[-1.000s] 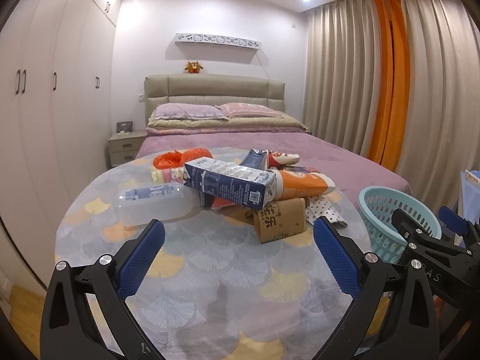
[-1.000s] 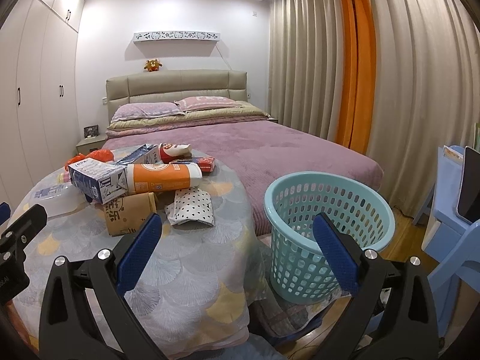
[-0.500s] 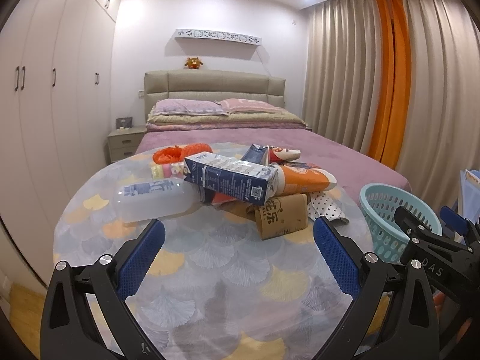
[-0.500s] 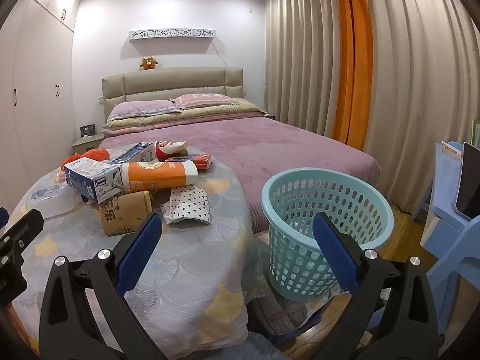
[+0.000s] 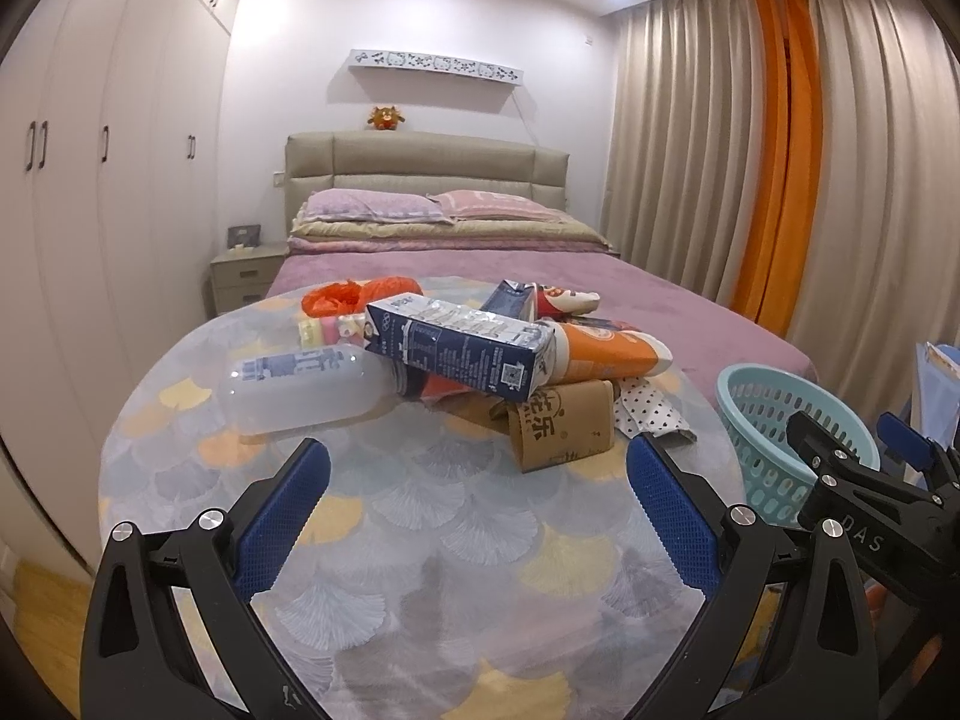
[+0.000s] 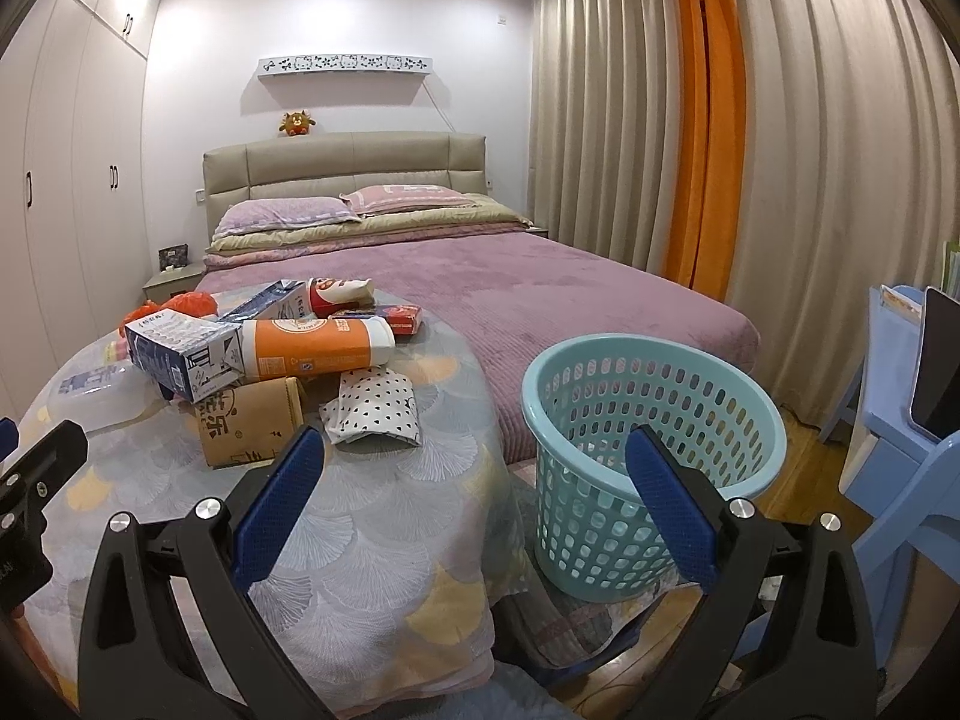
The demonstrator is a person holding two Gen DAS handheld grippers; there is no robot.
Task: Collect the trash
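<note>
A heap of trash lies on the round table [image 5: 420,540]: a clear plastic bottle [image 5: 300,390], a blue milk carton [image 5: 462,345], an orange tube [image 5: 606,351], a brown paper cup sleeve [image 5: 564,429], a dotted white wrapper [image 6: 375,408] and an orange bag [image 5: 354,295]. A teal basket [image 6: 648,450] stands on the floor right of the table. My left gripper [image 5: 477,516] is open and empty, short of the heap. My right gripper [image 6: 474,516] is open and empty, between table edge and basket.
A bed with a purple cover [image 6: 570,300] stands behind the table. Wardrobes [image 5: 90,210] line the left wall, curtains [image 6: 780,150] the right. A blue chair and desk [image 6: 900,420] stand at the far right. A nightstand [image 5: 243,276] is beside the bed.
Both grippers have moved slightly forward toward the table; the heap and basket look a little nearer. Nothing was grasped and both stay open.
</note>
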